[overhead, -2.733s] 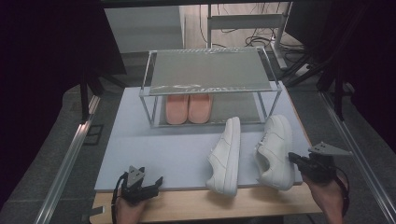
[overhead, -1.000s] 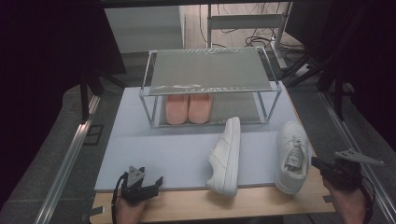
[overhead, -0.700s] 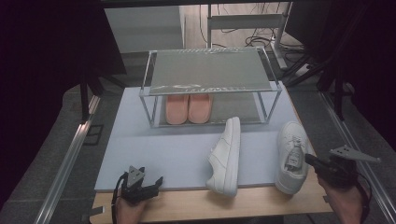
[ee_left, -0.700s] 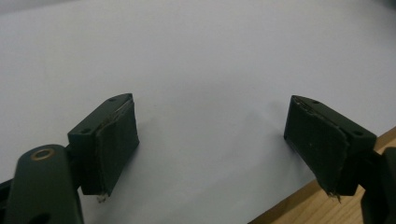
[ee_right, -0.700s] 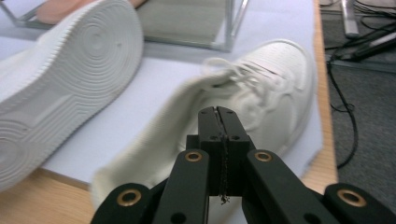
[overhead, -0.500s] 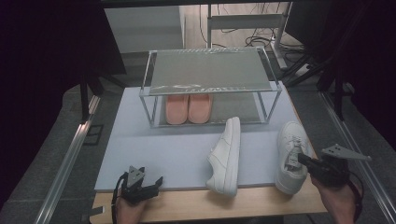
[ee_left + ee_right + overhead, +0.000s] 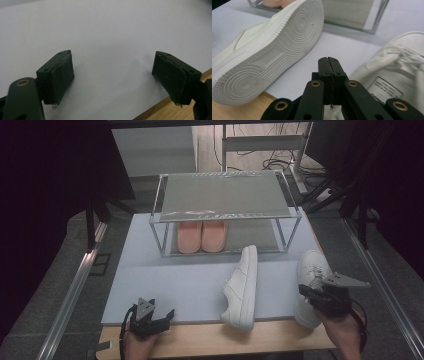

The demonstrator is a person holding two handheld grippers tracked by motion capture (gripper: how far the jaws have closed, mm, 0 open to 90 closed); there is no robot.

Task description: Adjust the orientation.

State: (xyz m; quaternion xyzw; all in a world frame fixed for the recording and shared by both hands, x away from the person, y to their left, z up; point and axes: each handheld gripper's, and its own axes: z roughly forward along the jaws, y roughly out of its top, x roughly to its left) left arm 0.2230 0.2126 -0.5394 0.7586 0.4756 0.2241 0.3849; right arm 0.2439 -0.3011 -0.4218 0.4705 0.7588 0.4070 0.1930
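A white sneaker lies on its side in the middle of the pale blue mat, its ribbed sole facing my right gripper. A second white sneaker stands upright at the mat's right edge, laces up. My right gripper hovers at this sneaker's left side, its jaws pressed together with nothing between them. Near the front left corner my left gripper rests low over the mat, jaws wide open and empty.
A metal rack with a mesh shelf stands at the back of the mat, and a pair of pink slippers sits under it. One rack leg rises behind the sneakers. The wooden table edge runs along the front.
The right sneaker, leaning beside the other in the earliest frame, now stands upright farther right. Over the last second my right gripper has slid left to that sneaker's side. The left gripper stayed still.
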